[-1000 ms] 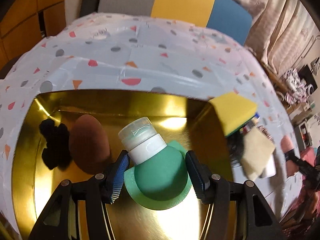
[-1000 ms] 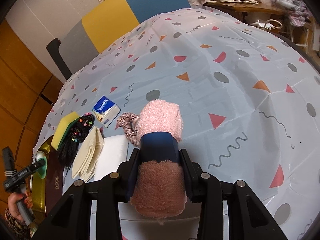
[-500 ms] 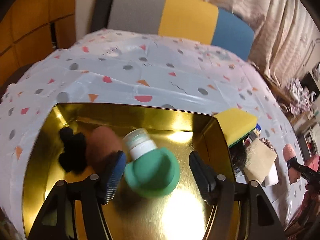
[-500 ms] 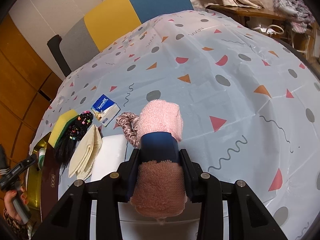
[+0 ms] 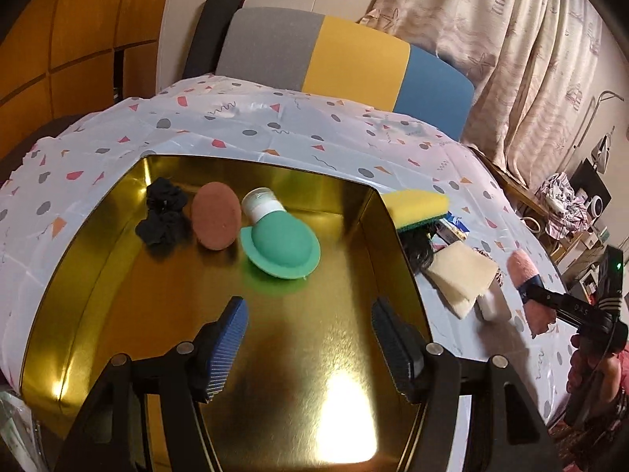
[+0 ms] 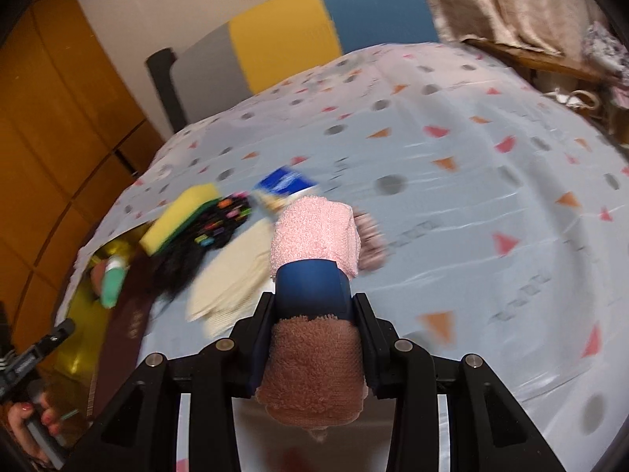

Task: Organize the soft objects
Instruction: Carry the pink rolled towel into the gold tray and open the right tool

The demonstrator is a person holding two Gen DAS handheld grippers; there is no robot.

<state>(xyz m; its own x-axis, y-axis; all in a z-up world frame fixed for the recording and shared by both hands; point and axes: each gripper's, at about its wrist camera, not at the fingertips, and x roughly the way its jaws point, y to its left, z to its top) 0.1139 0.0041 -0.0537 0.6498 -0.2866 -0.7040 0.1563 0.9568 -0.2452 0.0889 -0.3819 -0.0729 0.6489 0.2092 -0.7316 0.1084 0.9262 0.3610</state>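
Observation:
In the left wrist view my left gripper point(image 5: 308, 324) hangs open over the gold tray point(image 5: 118, 314) with nothing between its fingers. Ahead of it in the tray lie a green squeeze bottle point(image 5: 281, 242) with a white cap, a brown round sponge point(image 5: 216, 215) and a black scrunchie point(image 5: 163, 216). My right gripper point(image 6: 312, 303) is shut on a rolled pink towel point(image 6: 314, 228) with a navy band, held above the patterned tablecloth. That towel point(image 5: 525, 271) also shows at the right of the left wrist view.
Right of the tray lie a yellow-green sponge point(image 5: 418, 206), a black hairpiece with coloured beads point(image 6: 220, 222), folded cream cloths point(image 5: 464, 271), a blue tissue pack point(image 6: 285, 185) and a pink scrunchie point(image 6: 371, 242). A grey, yellow and blue chair back point(image 5: 346, 59) stands behind the table.
My left gripper let go of the green bottle, opened wider and drew back; the bottle now lies in the tray. My right gripper carried the towel leftward, toward the tray side.

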